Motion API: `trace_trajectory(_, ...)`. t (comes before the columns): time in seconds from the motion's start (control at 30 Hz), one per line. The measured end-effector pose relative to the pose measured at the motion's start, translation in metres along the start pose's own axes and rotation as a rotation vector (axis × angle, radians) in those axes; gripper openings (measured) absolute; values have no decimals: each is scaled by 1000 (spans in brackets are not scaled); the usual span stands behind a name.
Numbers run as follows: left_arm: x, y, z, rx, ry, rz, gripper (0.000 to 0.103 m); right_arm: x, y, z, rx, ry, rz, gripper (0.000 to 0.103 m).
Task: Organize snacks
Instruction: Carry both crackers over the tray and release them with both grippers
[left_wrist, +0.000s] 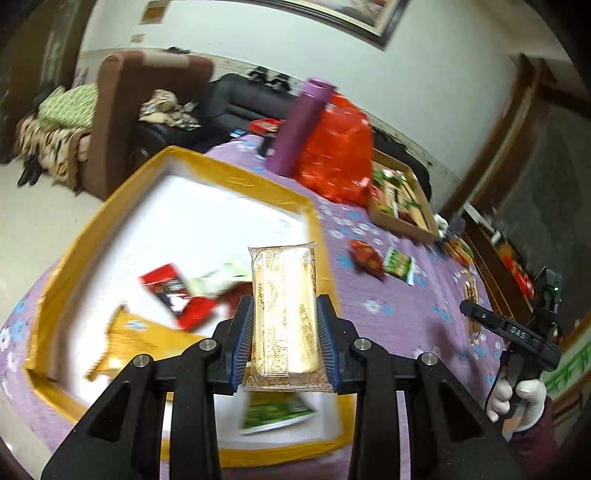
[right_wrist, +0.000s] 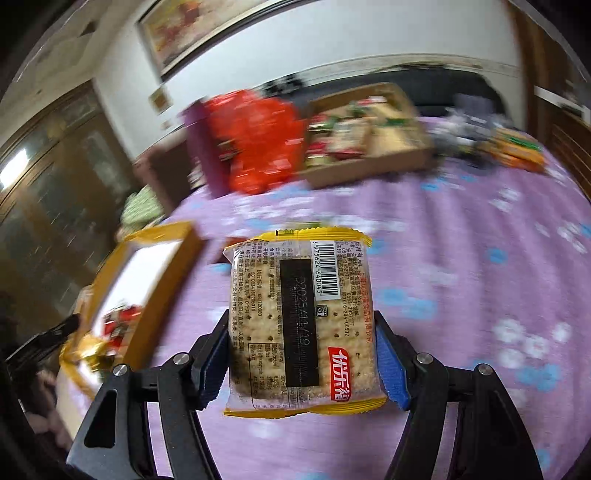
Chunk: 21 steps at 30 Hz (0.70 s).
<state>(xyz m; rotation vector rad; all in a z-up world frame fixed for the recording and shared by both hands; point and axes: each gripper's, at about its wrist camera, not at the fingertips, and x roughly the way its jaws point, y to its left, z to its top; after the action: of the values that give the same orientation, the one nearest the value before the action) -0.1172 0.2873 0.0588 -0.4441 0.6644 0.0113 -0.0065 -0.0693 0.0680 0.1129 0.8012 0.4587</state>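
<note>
Holding one packet each, both tongs hang over the purple flowered worktop (right_wrist: 461, 258).

Left tongs (left_wrist: 284, 325): narrow, blue pads clamped on the long sides of a slim cake bar (left_wrist: 284, 314) in clear wrap. Bar's long axis runs straight ahead along the fingers, far end pointing away. Directly below and ahead lies the yellow-rimmed box (left_wrist: 236, 177), white inside, already carrying a red packet (left_wrist: 177, 295), a green packet (left_wrist: 277, 413) and others too blurred to name. Bar sits over the box's near right corner, so a drop looks to need only a lowering and a release.

Right tongs (right_wrist: 303, 354): set wider, pads pressed on the sides of a square cracker pack (right_wrist: 303, 321), yellow seams, barcode face up. Same box (right_wrist: 147, 280) lies off to this tongs' left, well apart; judged, it needs a leftward carry first. Left hand is the nearer.

Loose on the worktop: small red snack (left_wrist: 365, 258), green snack (left_wrist: 399, 264). Beyond, a cardboard tray (right_wrist: 369, 170) full of snacks, red bag (left_wrist: 336, 155) beside it.
</note>
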Motion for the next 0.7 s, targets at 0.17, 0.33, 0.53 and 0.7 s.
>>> trace_trajectory(0.17,0,25,12,-14,-5,36,31,30,84,7,-105,77,111,70)
trace_trajectory(0.33,13,45,27,-15,31,62,31,57,157,2,-212,135,182,70)
trace_trajectory(0.53,33,62,34,-47,69,54,31,107,216,-6,-312,220,178,70)
trace_trajectory(0.7,30,72,32,-78,71,36,34,132,232,-2,-324,225,148,69)
